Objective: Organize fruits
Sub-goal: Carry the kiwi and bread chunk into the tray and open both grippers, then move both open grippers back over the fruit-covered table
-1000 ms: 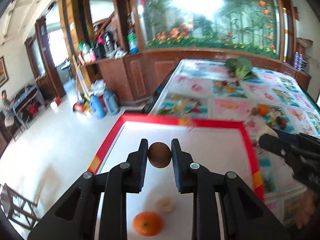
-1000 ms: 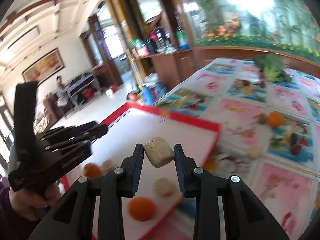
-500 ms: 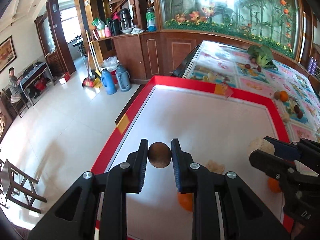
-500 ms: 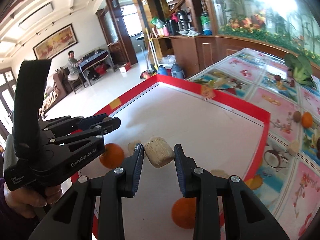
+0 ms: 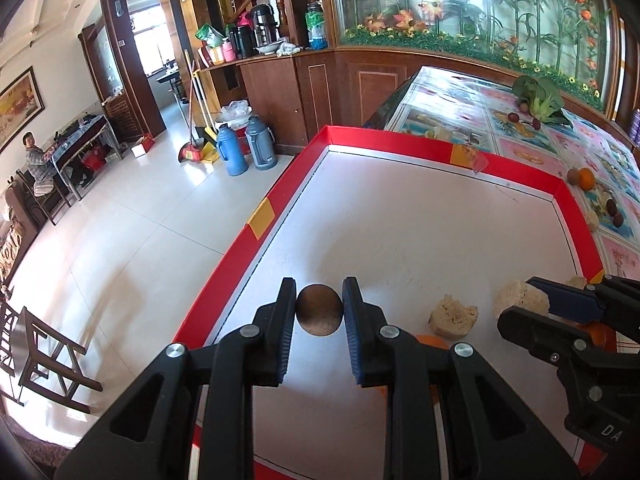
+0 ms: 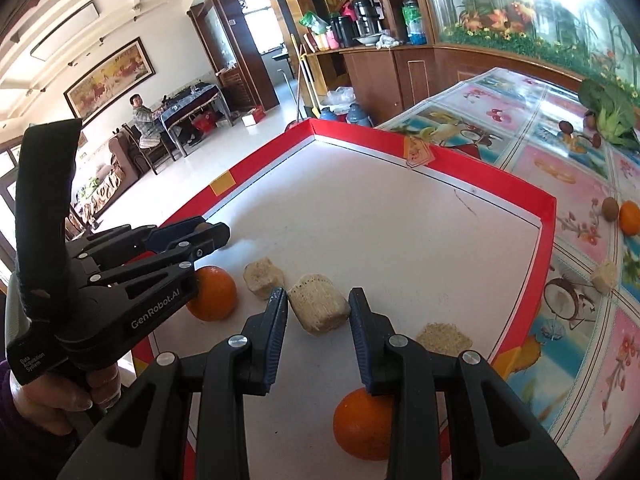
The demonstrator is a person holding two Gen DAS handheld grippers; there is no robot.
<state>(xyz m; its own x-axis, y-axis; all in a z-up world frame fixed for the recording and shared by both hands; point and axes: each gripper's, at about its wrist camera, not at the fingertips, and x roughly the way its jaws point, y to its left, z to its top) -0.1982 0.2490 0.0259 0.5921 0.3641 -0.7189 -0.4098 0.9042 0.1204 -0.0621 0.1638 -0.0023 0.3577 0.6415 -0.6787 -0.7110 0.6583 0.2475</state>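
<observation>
The left gripper [image 5: 319,312] is clamped on a round brown fruit [image 5: 319,315], both pads pressing its sides, held above the white floor of the red-rimmed tray [image 5: 400,148] near the tray's left edge. The right gripper [image 6: 318,312] has its jaws only narrowly parted, and a pale, rough-textured block of fruit [image 6: 320,309] sits between them; the left pad meets its corner, but whether the right pad presses it cannot be told. The block is over the near part of the tray. On the tray floor around it lie two oranges [image 6: 214,294], a similar pale chunk [image 6: 263,279] and a flat crumbly piece [image 6: 442,338]. More fruit, including an orange [image 6: 630,218] and a brown one [image 6: 610,208], lies on the patterned tablecloth [image 6: 560,176] beyond the tray's right edge.
</observation>
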